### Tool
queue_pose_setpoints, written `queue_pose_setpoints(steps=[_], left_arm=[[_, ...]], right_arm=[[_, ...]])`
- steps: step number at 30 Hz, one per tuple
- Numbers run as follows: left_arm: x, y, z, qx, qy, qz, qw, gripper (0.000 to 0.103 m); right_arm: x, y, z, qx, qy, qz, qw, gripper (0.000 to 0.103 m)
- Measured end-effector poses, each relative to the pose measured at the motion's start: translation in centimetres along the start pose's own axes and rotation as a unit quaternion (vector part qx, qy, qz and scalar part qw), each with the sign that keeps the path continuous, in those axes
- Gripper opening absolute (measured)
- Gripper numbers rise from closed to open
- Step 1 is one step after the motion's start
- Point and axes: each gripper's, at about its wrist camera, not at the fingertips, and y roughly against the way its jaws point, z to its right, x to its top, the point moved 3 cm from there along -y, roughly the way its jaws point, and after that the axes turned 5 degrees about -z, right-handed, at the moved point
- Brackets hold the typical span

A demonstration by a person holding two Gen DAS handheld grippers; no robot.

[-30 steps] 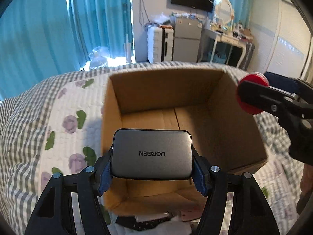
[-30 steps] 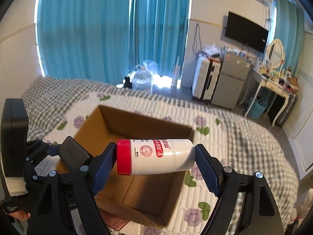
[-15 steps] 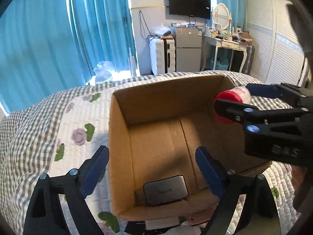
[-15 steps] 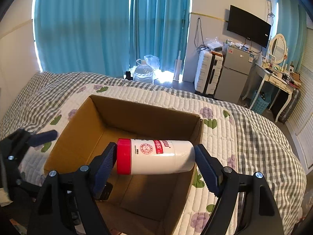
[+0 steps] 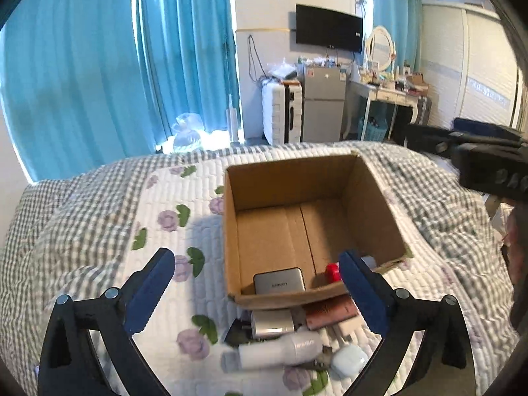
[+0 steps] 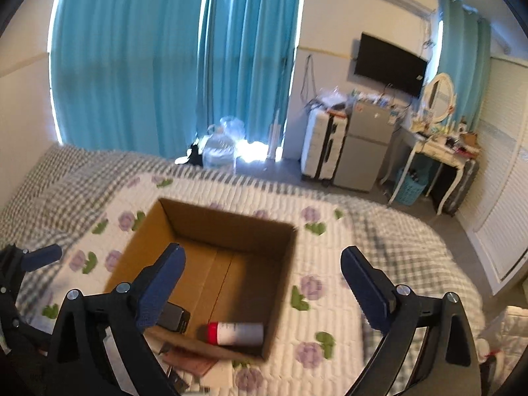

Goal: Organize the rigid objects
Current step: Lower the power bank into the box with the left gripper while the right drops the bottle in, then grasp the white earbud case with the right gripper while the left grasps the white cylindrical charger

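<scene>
An open cardboard box (image 5: 373,204) (image 6: 283,264) sits on the bed. Inside it lie a grey UGREEN charger (image 5: 279,283) (image 6: 173,317) and a white bottle with a red cap (image 6: 236,332), whose red cap (image 5: 332,272) shows in the left wrist view. My left gripper (image 5: 257,292) is open and empty, raised above the box's near edge. My right gripper (image 6: 262,283) is open and empty above the box. In front of the box lie a white bottle (image 5: 280,351), a silver charger (image 5: 272,325), a reddish flat item (image 5: 330,312) and a pale blue case (image 5: 349,359).
The bed has a floral quilt (image 5: 171,237) and a grey checked blanket (image 6: 396,237). The right gripper's body (image 5: 488,161) shows at the right of the left wrist view. Beyond the bed stand blue curtains, a suitcase, a small fridge and a dressing table.
My left gripper opened and dropped the charger into the box, then rose. My right gripper opened and dropped the red-capped bottle into the box, then lifted away.
</scene>
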Motion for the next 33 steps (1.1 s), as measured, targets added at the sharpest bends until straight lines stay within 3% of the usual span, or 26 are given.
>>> queue_pose_setpoints(steps=[2,6,14,21,33], left_arm=[[-0.3,2.0,-0.4,0.004,0.001,0.008,1.0000,0.102],[-1.3,5.1,-1.2,0.010,0.000,0.019,0.9998,0.102],[-5.3,6.4,-3.3,0.014,0.031,0.002,0.9994,0.102],[-8.0,2.9,-4.1,0.033,0.042,-0.020,0.9984,0.102],[-11.9,-5.6,-3.7,0.037,0.032,-0.090,0.9947,0.102]], right_arm=[[0.2,3.0,0.4,-0.019,0.003,0.008,1.000,0.103],[-1.3,7.7,0.2,-0.032,0.002,0.015,0.999,0.103],[-6.8,9.6,-1.1,-0.003,-0.015,-0.007,1.000,0.103],[-11.4,6.0,-2.6,0.012,-0.013,-0.039,0.999,0.103],[-16.7,-5.2,-3.6,0.046,-0.018,-0.123,0.991,0.103]])
